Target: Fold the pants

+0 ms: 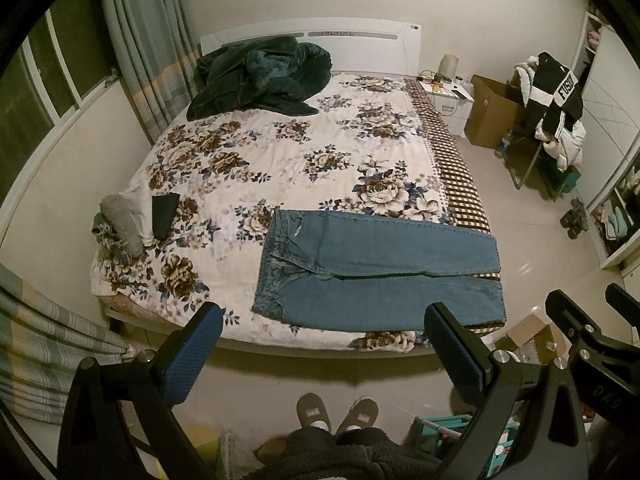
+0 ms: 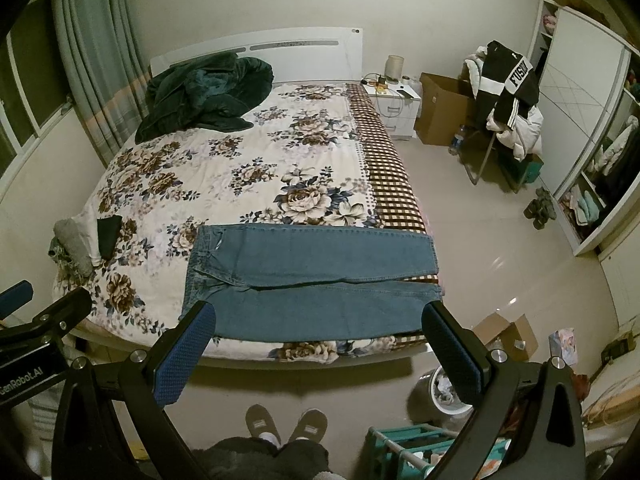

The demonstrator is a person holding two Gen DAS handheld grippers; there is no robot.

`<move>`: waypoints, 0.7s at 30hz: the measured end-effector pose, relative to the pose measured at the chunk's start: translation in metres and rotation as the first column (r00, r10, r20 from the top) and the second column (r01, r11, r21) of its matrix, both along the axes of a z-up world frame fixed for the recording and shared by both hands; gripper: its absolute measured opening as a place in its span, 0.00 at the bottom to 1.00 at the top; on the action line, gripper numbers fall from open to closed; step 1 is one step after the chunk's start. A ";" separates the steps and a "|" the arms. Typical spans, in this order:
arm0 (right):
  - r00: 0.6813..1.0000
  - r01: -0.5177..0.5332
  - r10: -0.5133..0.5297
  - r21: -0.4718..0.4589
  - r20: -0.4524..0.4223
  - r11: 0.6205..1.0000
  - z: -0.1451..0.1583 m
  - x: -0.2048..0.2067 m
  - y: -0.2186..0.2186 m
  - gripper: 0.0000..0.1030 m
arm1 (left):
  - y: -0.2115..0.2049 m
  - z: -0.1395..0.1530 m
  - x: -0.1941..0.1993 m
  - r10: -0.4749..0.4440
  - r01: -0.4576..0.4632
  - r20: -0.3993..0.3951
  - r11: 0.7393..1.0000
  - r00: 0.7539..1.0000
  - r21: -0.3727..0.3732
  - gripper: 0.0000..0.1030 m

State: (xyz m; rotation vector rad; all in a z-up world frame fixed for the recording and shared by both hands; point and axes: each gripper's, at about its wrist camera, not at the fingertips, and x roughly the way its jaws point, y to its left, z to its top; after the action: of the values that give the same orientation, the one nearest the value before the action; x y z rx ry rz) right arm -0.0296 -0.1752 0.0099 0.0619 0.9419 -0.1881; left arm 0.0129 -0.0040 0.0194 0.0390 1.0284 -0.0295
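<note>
A pair of blue jeans (image 1: 376,272) lies flat across the foot of the floral-covered bed (image 1: 280,152), waistband to the left, both legs side by side running right to the bed's edge. It also shows in the right wrist view (image 2: 316,280). My left gripper (image 1: 324,320) is open and empty, held high above the floor in front of the bed. My right gripper (image 2: 320,320) is open and empty, likewise held back from the bed's near edge, and its side shows at the right of the left wrist view (image 1: 592,320).
A dark green blanket (image 1: 260,76) is heaped at the headboard. Small folded clothes (image 1: 136,220) sit at the bed's left edge. A nightstand (image 1: 448,96), cardboard boxes (image 1: 496,108), a chair piled with clothes (image 1: 556,112) and a wardrobe (image 2: 592,140) stand to the right. My slippered feet (image 1: 336,416) are below.
</note>
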 end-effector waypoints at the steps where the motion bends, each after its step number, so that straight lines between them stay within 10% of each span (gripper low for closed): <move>1: 1.000 0.001 -0.001 0.000 0.001 1.000 0.000 -0.001 -0.001 1.00 | 0.000 0.002 0.002 0.001 -0.001 0.000 1.000 1.000 0.000 1.00; 21: 1.000 0.000 0.000 0.006 0.006 1.000 0.004 0.002 0.001 1.00 | 0.001 0.018 0.006 0.005 -0.006 0.018 1.000 1.000 0.001 1.00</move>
State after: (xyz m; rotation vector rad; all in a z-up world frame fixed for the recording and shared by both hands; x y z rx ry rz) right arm -0.0273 -0.1737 0.0142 0.0679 0.9363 -0.1846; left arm 0.0192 -0.0029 0.0373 0.0377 1.0106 -0.0234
